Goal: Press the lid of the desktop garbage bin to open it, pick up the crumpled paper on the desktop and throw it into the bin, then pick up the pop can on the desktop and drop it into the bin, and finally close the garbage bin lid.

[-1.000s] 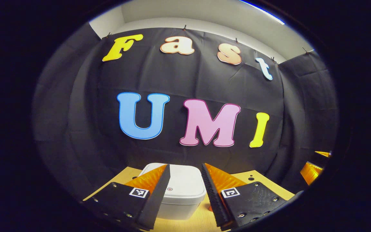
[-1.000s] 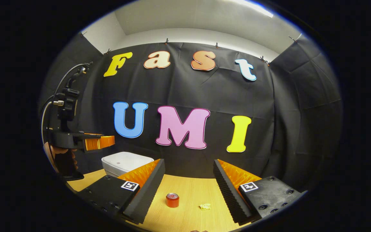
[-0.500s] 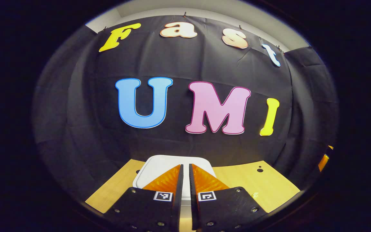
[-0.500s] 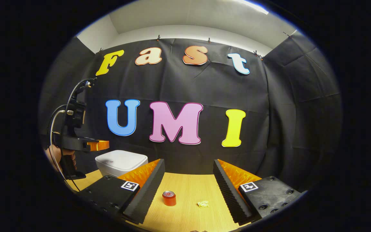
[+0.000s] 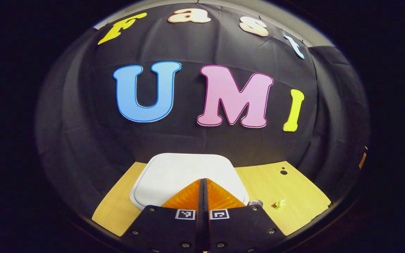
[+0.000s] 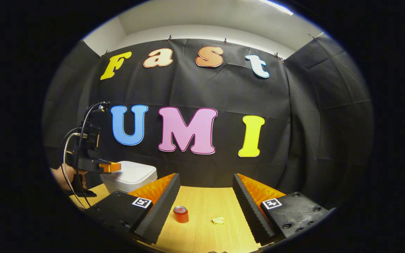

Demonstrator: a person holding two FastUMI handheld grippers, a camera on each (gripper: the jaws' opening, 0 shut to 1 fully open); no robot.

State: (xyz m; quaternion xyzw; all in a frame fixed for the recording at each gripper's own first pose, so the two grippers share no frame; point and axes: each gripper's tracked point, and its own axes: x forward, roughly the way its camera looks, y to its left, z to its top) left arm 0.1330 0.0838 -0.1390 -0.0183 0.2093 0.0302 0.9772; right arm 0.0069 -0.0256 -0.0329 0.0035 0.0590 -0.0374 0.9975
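Nothing is binned yet: we hover our pressed-together left tongs (image 5: 202, 182) over the closed bin lid (image 5: 174, 172), right tongs (image 6: 206, 184) spread, paper (image 6: 218, 220) and can (image 6: 181, 214) beside the bin.

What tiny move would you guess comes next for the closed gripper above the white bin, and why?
Probably a short push straight down onto the lid. The left gripper has its fingers together, just over the front part of the white bin, whose lid looks flat and closed. The pop can and crumpled paper lie on the desktop, and the right gripper is open.
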